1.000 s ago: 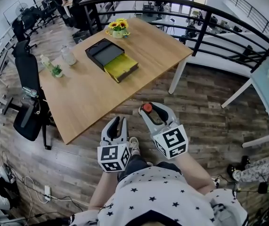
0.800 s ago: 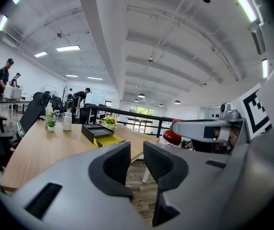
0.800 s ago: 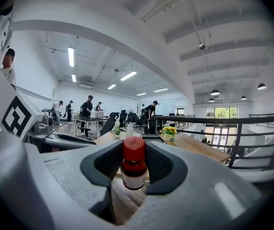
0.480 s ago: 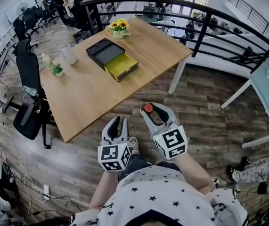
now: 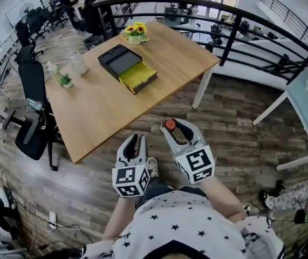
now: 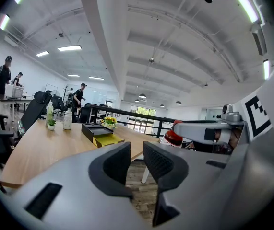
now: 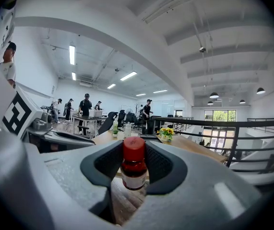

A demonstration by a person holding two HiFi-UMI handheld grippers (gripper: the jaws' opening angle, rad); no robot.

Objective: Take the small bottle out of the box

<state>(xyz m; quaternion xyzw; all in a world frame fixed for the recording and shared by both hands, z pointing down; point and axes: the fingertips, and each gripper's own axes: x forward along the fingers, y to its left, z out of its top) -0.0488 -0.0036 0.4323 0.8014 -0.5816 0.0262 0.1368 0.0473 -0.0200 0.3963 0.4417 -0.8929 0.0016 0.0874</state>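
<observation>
Right gripper view shows the small bottle [image 7: 134, 169] upright between the jaws of the right gripper [image 7: 133, 161]. Both ribbed pads are clenched on its dark red body with the red cap on top, and the print on its pale label is too blurred to read. In the head view only the cap shows above those jaws. The bottle hangs over the wooden floor [image 5: 240, 128] — well apart from the table [image 5: 164, 55] and from the box [image 5: 124, 65] lying on it. The box's yellow part juts from the black one, and whatever is inside is too small to tell. The left gripper [image 5: 135, 143] is released, its jaws a narrow slit apart with nothing between them. From the left gripper view the bottle is mostly hidden behind the right gripper's jaw — just a red bulge.
</observation>
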